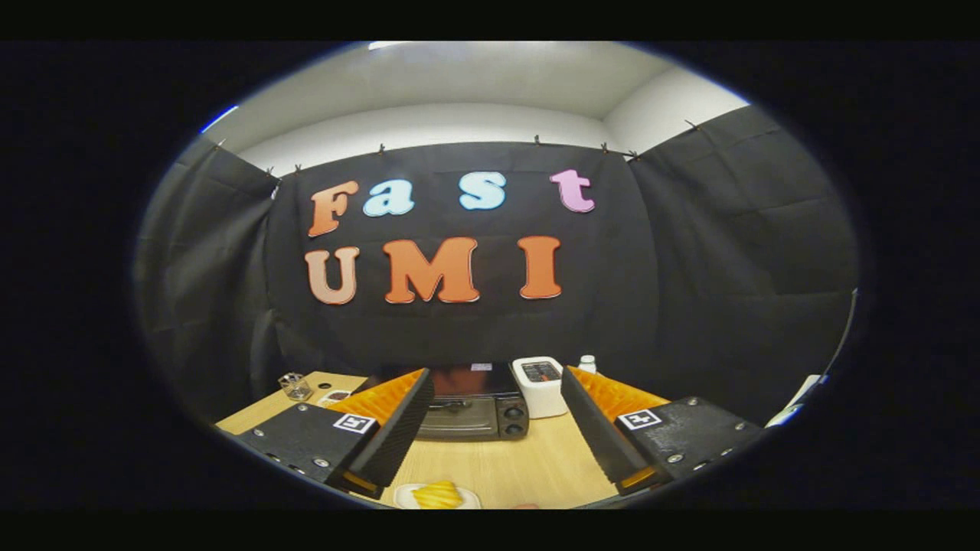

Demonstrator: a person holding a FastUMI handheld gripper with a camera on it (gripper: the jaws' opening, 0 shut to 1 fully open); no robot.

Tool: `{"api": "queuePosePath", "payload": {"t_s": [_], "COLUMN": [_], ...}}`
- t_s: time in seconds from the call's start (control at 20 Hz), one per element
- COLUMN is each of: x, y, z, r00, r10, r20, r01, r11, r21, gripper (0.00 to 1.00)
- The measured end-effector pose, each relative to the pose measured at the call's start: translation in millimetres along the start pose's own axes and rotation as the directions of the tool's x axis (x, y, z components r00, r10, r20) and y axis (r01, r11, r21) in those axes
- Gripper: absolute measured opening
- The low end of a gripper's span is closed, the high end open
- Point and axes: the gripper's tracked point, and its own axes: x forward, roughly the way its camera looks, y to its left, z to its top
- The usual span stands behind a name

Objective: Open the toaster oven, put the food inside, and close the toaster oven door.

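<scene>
Toaster oven (pixel 473 409) sits at the far side of the surface (pixel 528 467) with its door shut, so opening comes first. Food (pixel 437 494) waits on a near plate (pixel 403 495), handy for loading. Claw (pixel 494 428) hangs spread apart, holding nothing.

On the wooden table (pixel 528 467), a white boxy appliance (pixel 539 385) stands near a small white bottle (pixel 587 363), and a clear glass (pixel 294 386) sits well apart.
</scene>
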Motion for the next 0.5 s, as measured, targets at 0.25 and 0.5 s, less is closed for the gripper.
{"api": "queuePosePath", "payload": {"t_s": [0.25,0.5], "x": [7.9,36.6], "y": [-3.9,18.9], "z": [-0.1,-5.3], "r00": [1.0,1.0], "r10": [-0.021,0.015], "r20": [0.009,-0.001], "r01": [0.021,-0.015], "r11": [1.0,1.0], "r21": [-0.003,0.012], "gripper": [0.99,0.99]}}
